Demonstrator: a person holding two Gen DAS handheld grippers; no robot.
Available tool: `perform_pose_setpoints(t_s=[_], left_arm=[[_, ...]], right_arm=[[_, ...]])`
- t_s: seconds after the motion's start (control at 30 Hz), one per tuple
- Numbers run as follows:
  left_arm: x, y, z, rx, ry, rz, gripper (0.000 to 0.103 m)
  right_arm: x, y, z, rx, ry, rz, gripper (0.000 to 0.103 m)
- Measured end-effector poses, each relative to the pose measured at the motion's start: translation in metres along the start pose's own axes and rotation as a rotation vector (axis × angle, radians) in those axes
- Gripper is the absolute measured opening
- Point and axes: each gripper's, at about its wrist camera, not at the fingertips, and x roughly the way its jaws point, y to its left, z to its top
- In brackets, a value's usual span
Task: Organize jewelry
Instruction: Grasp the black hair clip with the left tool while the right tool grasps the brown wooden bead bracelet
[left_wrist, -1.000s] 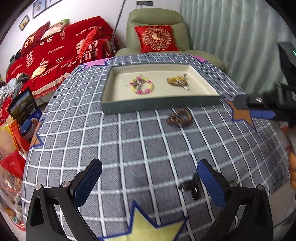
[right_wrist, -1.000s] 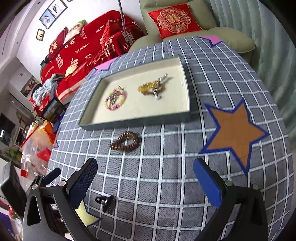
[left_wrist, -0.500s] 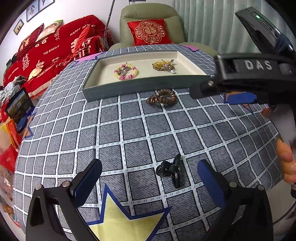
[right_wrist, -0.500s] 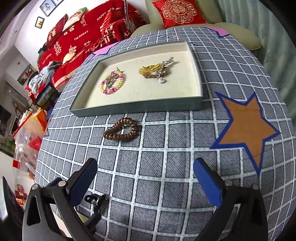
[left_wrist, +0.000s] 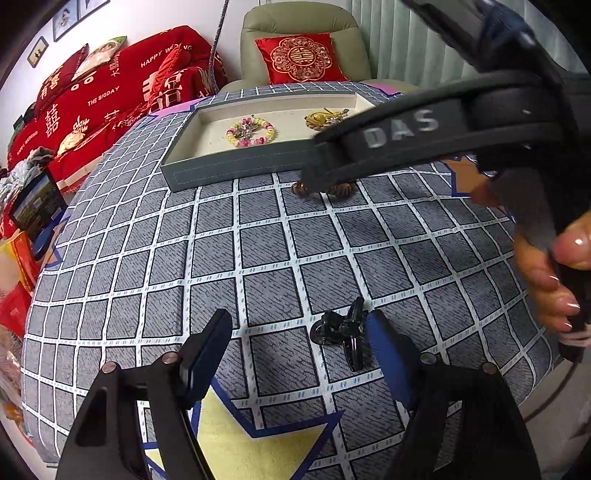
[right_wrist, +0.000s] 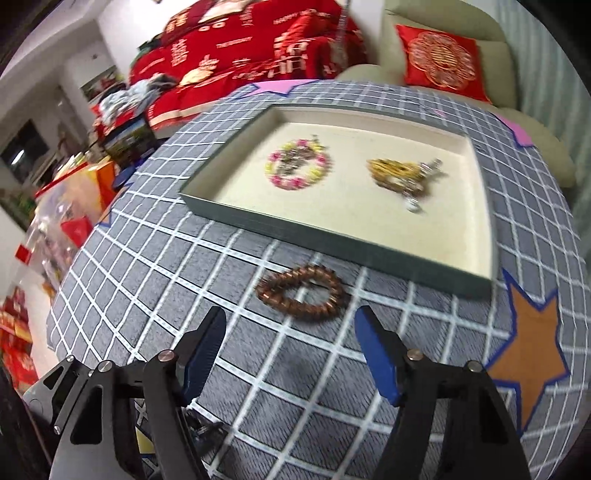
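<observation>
Two claws closing on nothing, left claw (left_wrist: 299, 338) beside black clip (left_wrist: 341, 332), right claw (right_wrist: 290, 334) near blurred brown bracelet (right_wrist: 301, 293), half hidden in left view.

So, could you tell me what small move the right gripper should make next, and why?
Probably ease the right gripper forward and down so its closing jaws straddle the brown bead bracelet. The bracelet lies on the checked cloth just past the fingertips, outside the tray, with nothing between the pads yet. The tray already holds the pink-and-yellow bracelet and the gold piece.
</observation>
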Motion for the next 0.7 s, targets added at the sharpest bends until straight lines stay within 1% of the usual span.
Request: perform_pose_setpoints(t_s=[0.03,0.1,0.13,0.2,0.23,0.33,0.37,0.4,0.43,0.5,0.53,0.57,0.6,0.63,0.7], left_arm=[[0.000,-0.001,0.000,0.000,-0.001,-0.002,0.084],[0.000,-0.001,0.000,-0.001,-0.001,-0.006,0.084],[0.000,-0.002,0.000,-0.002,-0.001,-0.007,0.084],[0.001,-0.003,0.000,-0.003,0.002,-0.013,0.075],[0.003,-0.003,0.001,-0.003,0.006,-0.016,0.073],[0.004,-0.005,0.002,-0.003,0.010,-0.023,0.073],[0.004,-0.006,0.001,-0.004,0.011,-0.027,0.071],[0.005,-0.006,0.001,-0.005,0.014,-0.030,0.065],[0.005,-0.006,0.001,-0.006,0.019,-0.037,0.062],[0.005,-0.006,0.002,-0.009,0.017,-0.039,0.061],[0.005,-0.005,0.002,-0.010,0.016,-0.041,0.055],[0.004,-0.006,0.002,-0.009,0.014,-0.042,0.045],[0.004,-0.005,0.002,-0.012,0.014,-0.047,0.044],[0.003,-0.004,0.003,-0.018,0.016,-0.054,0.044],[0.003,0.000,0.003,-0.027,0.015,-0.063,0.037]], right_arm=[[0.002,0.002,0.001,-0.014,0.000,0.003,0.071],[0.008,0.006,0.003,-0.039,0.007,0.004,0.063],[0.013,0.009,0.004,-0.053,0.017,0.005,0.062],[0.020,0.011,0.004,-0.068,0.032,-0.002,0.055],[0.023,0.011,0.004,-0.073,0.040,-0.007,0.053],[0.026,0.014,0.004,-0.076,0.029,-0.028,0.045],[0.026,0.014,0.004,-0.075,0.029,-0.045,0.037],[0.026,0.014,0.004,-0.075,0.029,-0.063,0.032],[0.026,0.014,0.004,-0.072,0.030,-0.072,0.031],[0.024,0.011,0.004,-0.049,0.031,-0.060,0.021],[0.023,0.009,0.004,-0.033,0.030,-0.058,0.018],[0.022,0.007,0.003,-0.019,0.027,-0.060,0.007],[0.020,0.006,0.002,-0.003,0.027,-0.065,0.002],[0.019,0.003,0.001,0.016,0.030,-0.063,0.002],[0.016,-0.003,-0.001,0.058,0.026,-0.038,0.002]])
